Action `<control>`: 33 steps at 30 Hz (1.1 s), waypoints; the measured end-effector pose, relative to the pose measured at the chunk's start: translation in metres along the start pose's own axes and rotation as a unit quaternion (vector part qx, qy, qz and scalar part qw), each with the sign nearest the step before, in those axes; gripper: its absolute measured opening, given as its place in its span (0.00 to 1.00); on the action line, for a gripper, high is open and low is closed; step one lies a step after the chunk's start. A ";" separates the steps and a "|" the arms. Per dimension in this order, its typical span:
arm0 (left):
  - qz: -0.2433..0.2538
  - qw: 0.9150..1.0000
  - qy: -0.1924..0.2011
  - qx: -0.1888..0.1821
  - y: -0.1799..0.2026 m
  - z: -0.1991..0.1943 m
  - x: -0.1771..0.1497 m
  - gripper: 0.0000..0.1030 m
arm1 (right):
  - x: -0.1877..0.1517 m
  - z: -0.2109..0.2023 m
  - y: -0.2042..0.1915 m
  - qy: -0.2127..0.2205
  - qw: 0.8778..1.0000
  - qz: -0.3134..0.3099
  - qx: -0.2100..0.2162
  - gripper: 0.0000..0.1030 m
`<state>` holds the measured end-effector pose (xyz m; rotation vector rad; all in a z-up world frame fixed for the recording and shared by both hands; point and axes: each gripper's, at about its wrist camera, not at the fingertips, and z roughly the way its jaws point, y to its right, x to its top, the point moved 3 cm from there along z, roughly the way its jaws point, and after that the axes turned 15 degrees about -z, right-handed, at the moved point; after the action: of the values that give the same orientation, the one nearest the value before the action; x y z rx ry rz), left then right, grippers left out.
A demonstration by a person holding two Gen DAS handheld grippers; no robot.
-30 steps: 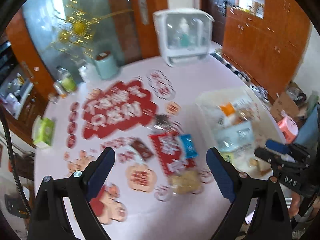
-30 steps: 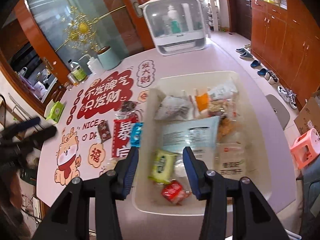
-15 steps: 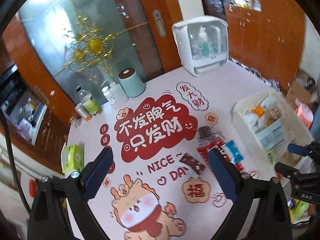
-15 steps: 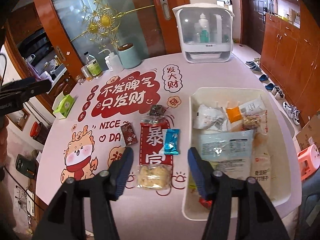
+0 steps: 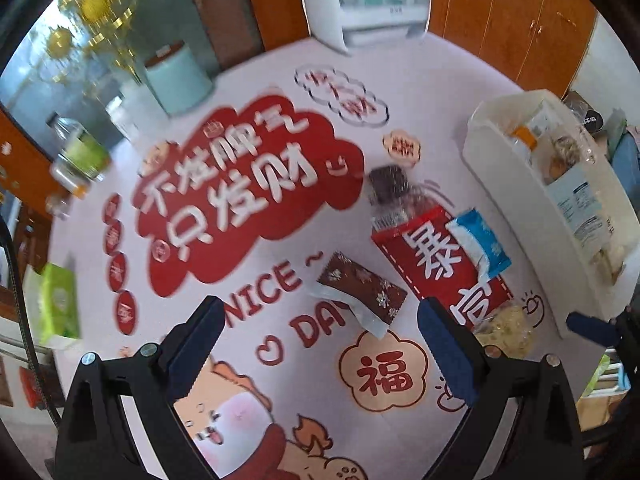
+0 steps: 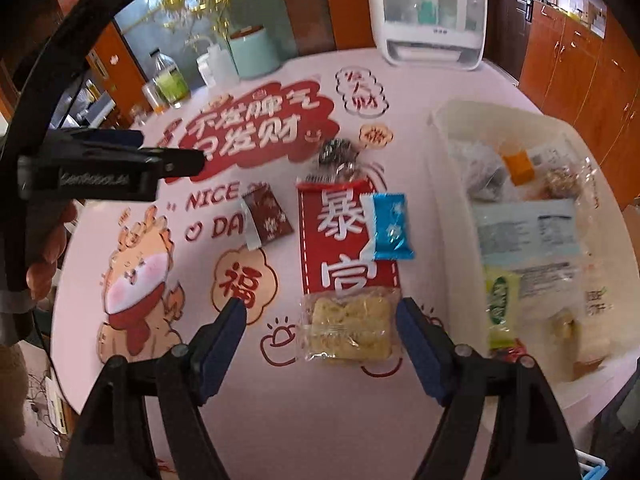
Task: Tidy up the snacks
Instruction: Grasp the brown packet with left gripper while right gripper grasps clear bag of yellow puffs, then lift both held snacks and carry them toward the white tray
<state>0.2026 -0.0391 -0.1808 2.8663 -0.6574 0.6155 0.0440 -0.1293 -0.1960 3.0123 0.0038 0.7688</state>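
Right gripper (image 6: 320,326): jaws spread wide and just opened further, nothing pinched; it hangs above the near edge of the tabletop.
Clear cracker packet (image 6: 347,330): lies flat between the right gripper's two blue pads, touching neither; it is near the tabletop's near edge, just left of the bin.
Left gripper (image 5: 318,330): jaws spread wide, empty, pointing steeply down at the tabletop.
Brown snowflake packet (image 5: 362,290): lies flat ahead of the left gripper's fingertips, its white sealed end reaching into the gap between the pads, slightly toward the right pad; it is apart from the other snacks.
Blue packet (image 6: 390,227): rests on the printed red banner, beyond the cracker packet and close to the bin's left wall.
Dark round snack in clear wrap (image 6: 338,156): farther toward the middle of the tabletop, at the banner's far end.
White bin (image 6: 436,152): stands at the tabletop's right edge, already holding several packets, a large pale blue-labelled bag (image 6: 528,232) and a green packet (image 6: 500,300) among them.
Open room: the pink printed tabletop (image 6: 320,412) is bare between the brown packet and the left edge, and along the near edge.
Far edge: mint canister (image 6: 254,52), bottles and a white domed appliance (image 6: 428,12).
Left edge: green tissue box (image 5: 60,304).
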 end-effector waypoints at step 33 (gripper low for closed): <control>-0.129 0.988 -0.077 -0.034 0.013 0.105 -0.015 0.26 | -0.032 0.077 0.011 -0.051 0.997 0.038 -0.043 0.68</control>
<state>0.2222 -0.0677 -0.2817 2.8866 -0.3093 0.3292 0.0529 -0.1432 -0.2786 2.9804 -0.1430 0.6030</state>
